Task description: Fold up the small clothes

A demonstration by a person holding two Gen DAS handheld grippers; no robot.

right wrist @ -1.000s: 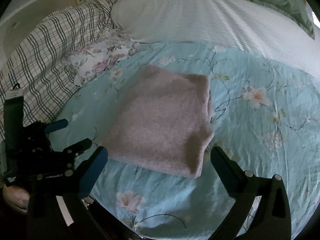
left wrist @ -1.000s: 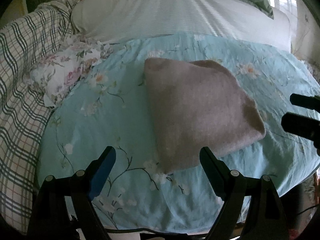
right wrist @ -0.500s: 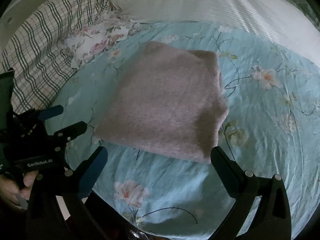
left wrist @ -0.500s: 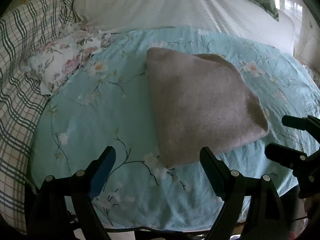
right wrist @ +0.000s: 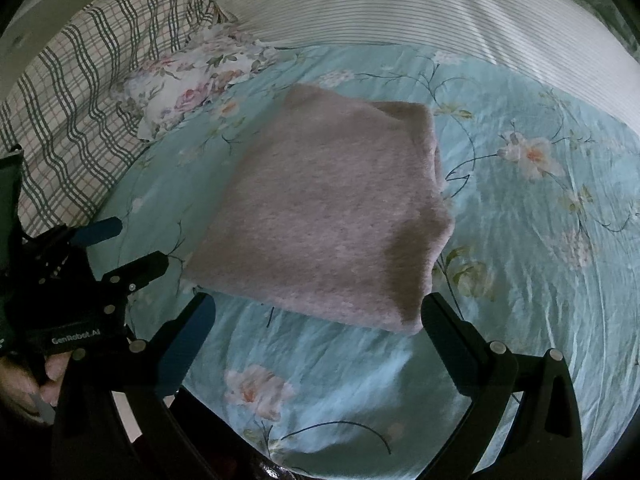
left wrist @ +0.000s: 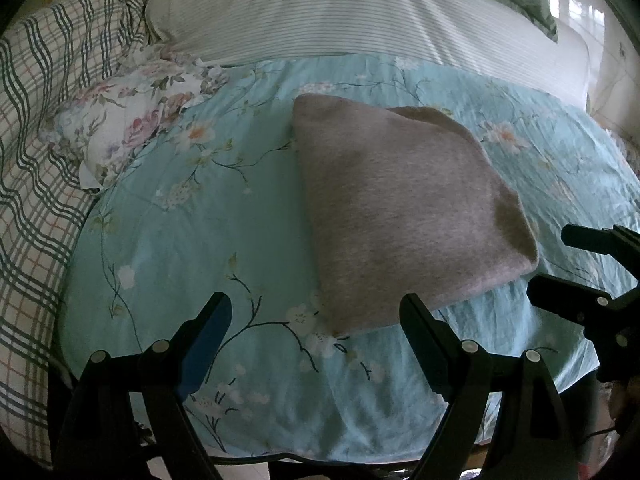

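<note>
Bed (left wrist: 248, 240), blue floral sheet: fills both frames. Striped pillow (left wrist: 360, 12): top. Checked blanket (left wrist: 36, 128): left edge. Folded grey garment (left wrist: 400, 208): centre, flat on sheet. Floral cloth (left wrist: 120, 128): upper left. Left tool (left wrist: 316, 320) and right tool (right wrist: 318, 312): both wide open, empty, near garment's front edge.

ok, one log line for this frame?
left gripper: open, empty | right gripper: open, empty | grey garment: folded on floral sheet
</note>
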